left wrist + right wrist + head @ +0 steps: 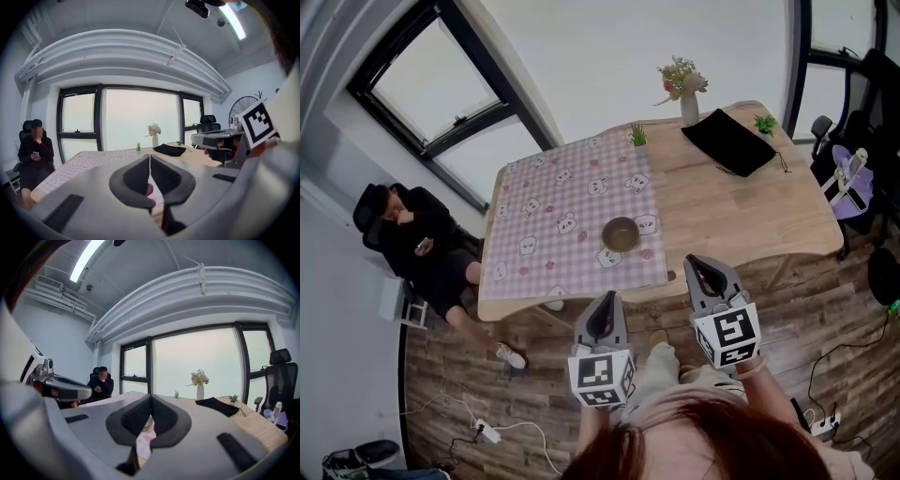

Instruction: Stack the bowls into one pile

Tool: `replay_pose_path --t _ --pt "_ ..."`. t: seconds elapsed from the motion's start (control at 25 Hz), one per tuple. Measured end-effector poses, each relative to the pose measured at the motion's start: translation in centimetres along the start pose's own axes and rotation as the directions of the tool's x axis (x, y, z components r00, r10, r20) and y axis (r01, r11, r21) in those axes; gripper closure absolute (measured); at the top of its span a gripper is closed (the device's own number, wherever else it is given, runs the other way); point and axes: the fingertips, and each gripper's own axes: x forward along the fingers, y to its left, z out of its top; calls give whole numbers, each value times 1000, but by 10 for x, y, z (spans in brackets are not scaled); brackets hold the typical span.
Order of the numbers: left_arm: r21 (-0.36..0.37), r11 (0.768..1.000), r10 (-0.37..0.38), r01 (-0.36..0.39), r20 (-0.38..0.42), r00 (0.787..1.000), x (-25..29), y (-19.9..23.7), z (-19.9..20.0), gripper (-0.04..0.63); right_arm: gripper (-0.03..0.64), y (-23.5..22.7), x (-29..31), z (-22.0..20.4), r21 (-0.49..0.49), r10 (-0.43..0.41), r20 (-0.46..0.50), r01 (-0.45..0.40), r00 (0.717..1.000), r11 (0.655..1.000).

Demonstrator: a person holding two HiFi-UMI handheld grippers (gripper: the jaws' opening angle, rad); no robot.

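Note:
A brownish bowl (622,233) stands on the pink checked cloth (562,211) near the front edge of the wooden table (741,202). From above I cannot tell whether more bowls sit nested inside it. Both grippers hang short of the table edge, over the floor. My left gripper (606,302) is shut and empty, just below and in front of the bowl. My right gripper (700,265) is also shut and empty, to the bowl's right. In the left gripper view the gripper (149,158) has its jaws pressed together, and the right gripper (150,398) shows the same in its own view.
At the table's far side are a vase of flowers (687,94), a black pad (729,141) and two small green plants (637,137) (764,123). A person sits in a black chair (417,239) at the left. An office chair (848,183) and floor cables (502,433) lie around.

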Motion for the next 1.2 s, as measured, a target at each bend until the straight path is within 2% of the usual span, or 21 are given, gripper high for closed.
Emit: replay_pose_path --t 0.56,1.2 --pt "15 999 -33 32 49 998 -11 -27 1 583 617 -1 -30 -4 -15 -10 25 11 1000 1000" --pt "9 998 -64 64 65 996 -12 -48 3 583 617 -12 -49 -9 -11 -25 34 25 999 1000"
